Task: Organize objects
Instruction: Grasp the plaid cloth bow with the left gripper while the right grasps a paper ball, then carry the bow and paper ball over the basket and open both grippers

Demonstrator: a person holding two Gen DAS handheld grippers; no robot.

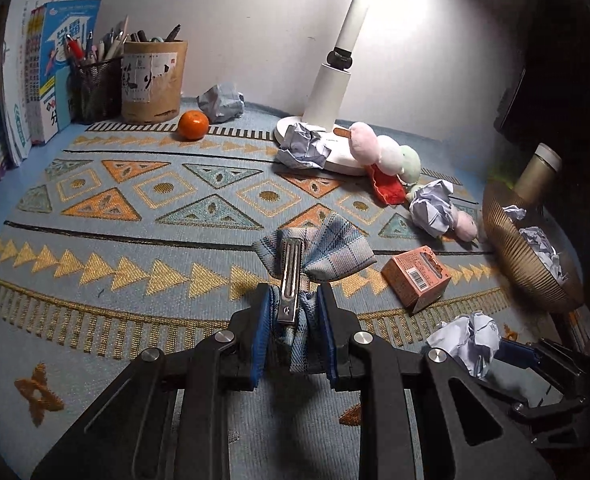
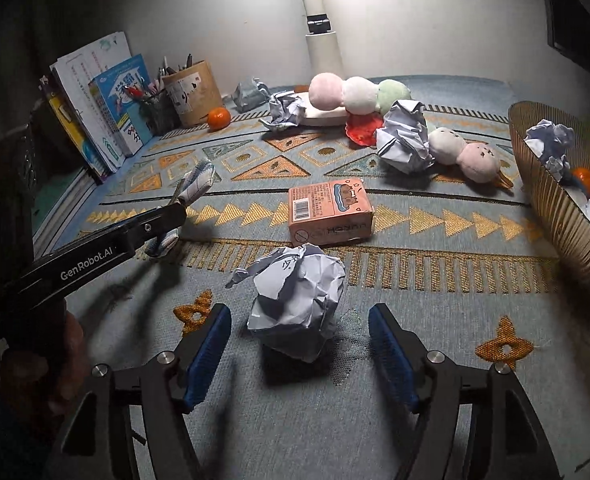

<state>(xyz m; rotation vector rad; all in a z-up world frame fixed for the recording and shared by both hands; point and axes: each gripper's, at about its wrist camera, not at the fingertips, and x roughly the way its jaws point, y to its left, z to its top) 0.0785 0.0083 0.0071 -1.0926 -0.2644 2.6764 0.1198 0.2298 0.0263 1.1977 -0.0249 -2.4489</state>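
Observation:
My left gripper (image 1: pixel 293 308) is shut on a plaid fabric bow hair clip (image 1: pixel 315 252) with a metal clip on top, held above the patterned mat; it also shows in the right wrist view (image 2: pixel 193 190). My right gripper (image 2: pixel 300 334) is open, its blue pads on either side of a crumpled paper ball (image 2: pixel 297 306) on the mat, apart from it. That ball shows in the left wrist view (image 1: pixel 469 338). A small orange carton (image 2: pixel 331 210) lies just beyond it.
A ribbed gold bowl (image 2: pixel 551 196) at the right holds crumpled paper and a tangerine. More paper balls (image 2: pixel 405 140), plush dumpling toys (image 2: pixel 359 94), a lamp base (image 1: pixel 335 148), a tangerine (image 1: pixel 193 125), pen holders (image 1: pixel 153 80) and books (image 1: pixel 35 80) lie further back.

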